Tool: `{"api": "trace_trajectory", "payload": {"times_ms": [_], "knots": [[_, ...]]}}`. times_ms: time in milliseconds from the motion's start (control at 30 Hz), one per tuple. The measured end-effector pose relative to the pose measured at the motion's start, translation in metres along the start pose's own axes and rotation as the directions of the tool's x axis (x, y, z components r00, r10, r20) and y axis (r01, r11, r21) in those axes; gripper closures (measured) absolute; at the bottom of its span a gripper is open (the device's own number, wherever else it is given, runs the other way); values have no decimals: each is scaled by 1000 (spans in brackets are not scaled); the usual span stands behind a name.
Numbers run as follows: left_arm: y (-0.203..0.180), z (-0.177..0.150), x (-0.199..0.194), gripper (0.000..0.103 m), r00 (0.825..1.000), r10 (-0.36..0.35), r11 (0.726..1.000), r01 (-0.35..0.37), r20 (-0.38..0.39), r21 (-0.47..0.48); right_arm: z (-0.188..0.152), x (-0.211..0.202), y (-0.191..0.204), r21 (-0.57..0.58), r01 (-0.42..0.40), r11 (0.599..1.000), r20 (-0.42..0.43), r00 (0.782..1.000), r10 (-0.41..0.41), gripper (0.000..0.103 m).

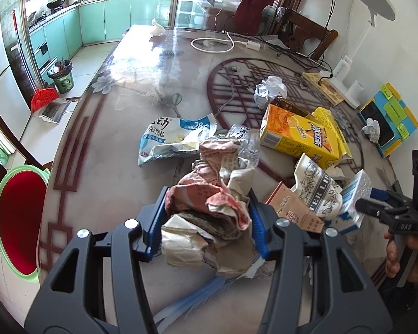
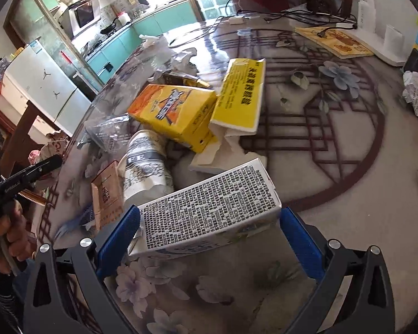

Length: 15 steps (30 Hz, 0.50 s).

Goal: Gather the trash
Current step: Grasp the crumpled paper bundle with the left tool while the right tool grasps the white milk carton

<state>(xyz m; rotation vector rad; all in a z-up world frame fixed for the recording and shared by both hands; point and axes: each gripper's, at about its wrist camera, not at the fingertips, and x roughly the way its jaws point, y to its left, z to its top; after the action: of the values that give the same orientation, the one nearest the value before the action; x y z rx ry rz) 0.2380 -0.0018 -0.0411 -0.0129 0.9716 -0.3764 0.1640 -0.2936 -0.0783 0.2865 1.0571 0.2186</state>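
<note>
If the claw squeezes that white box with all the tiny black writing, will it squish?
Probably a little. The white box looks like thin card, likely empty and light, so the open right gripper could dent it. It lies flat on the table, so it should slide, not roll.

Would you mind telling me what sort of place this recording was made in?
Most likely a home dining area opening onto a kitchen. A large patterned dining table strewn with packaging fills the foreground, a wooden chair stands at its far side, and behind it are turquoise kitchen cabinets and a white fridge.
</note>
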Motion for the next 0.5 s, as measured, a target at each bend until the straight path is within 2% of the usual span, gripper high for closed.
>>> {"api": "trace_trajectory", "payload": {"times_ms": [233, 333, 400, 500], "knots": [[2, -1, -5, 53, 1000, -15, 1000, 15, 9, -4, -10, 9, 39, -166, -65, 984, -45, 997, 58, 6], [1, 0, -7, 53, 1000, -23, 1000, 23, 15, -3, -10, 14, 51, -196, -54, 979, -55, 997, 44, 6], [-2, -1, -8, 53, 1000, -26, 1000, 26, 16, 5, -9, 17, 55, -187, -31, 982, -49, 999, 22, 6], [-3, -2, -8, 53, 1000, -24, 1000, 24, 16, 11, -7, 22, 53, -168, 90, 982, -21, 995, -95, 7]]}}
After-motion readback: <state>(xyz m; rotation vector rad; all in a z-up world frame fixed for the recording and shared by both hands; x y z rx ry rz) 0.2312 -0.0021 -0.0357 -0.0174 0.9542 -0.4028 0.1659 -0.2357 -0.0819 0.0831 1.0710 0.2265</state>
